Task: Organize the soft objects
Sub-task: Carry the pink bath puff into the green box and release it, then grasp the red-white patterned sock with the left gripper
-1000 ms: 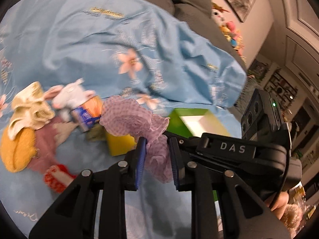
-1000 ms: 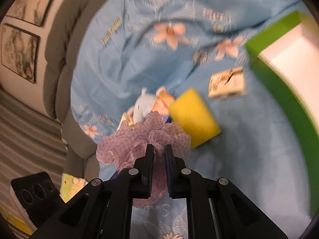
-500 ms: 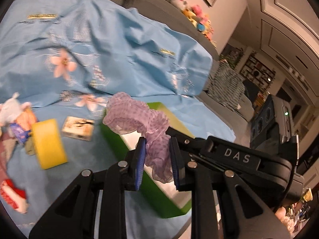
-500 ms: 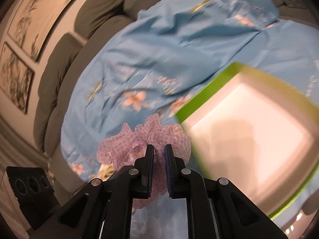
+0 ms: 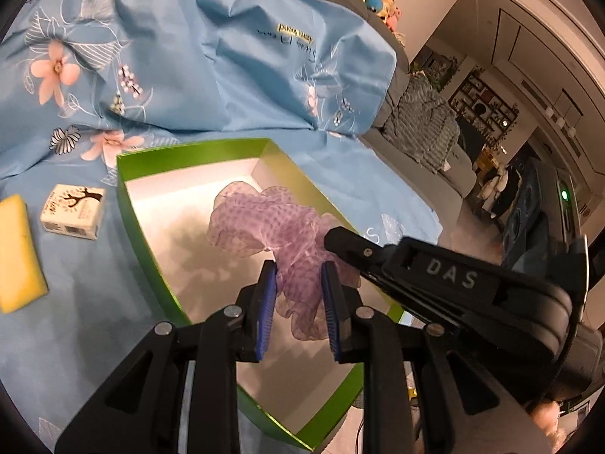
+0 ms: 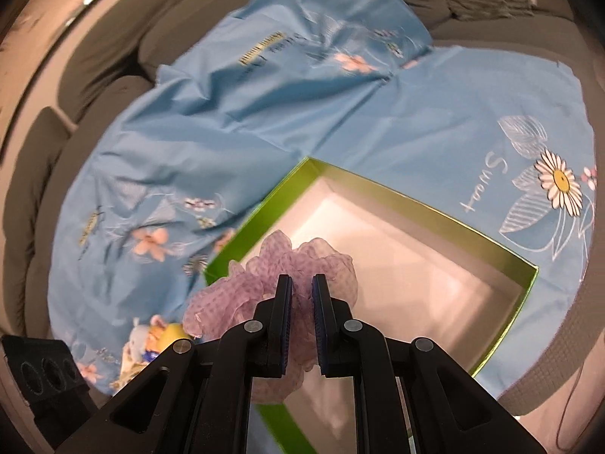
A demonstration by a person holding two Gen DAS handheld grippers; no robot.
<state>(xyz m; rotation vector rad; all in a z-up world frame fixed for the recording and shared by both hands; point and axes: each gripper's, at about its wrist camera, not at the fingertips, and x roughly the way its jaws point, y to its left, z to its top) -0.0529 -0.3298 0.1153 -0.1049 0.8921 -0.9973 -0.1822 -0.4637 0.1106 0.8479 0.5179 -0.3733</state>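
A ruffled lilac mesh scrunchie point(image 5: 264, 223) hangs over the white inside of an open green box point(image 5: 128, 196). My left gripper point(image 5: 298, 276) is shut on its lower ruffles. My right gripper point(image 6: 301, 287) is shut on the same scrunchie point(image 6: 321, 261), above the near left corner of the green box point(image 6: 397, 193). In the left wrist view the right gripper's black finger reaches in from the right and meets the scrunchie. The box holds nothing else that I can see.
A yellow sponge point(image 5: 17, 253) and a small white printed packet point(image 5: 73, 212) lie left of the box on the blue flowered sheet point(image 5: 189, 56). A small heap of soft toys point(image 6: 151, 336) lies at the lower left. Grey sofa cushions point(image 6: 94, 75) ring the sheet.
Both grippers carried the scrunchie to the right, from above the toy heap and sponge to above the green box. The box now fills the middle of both views.
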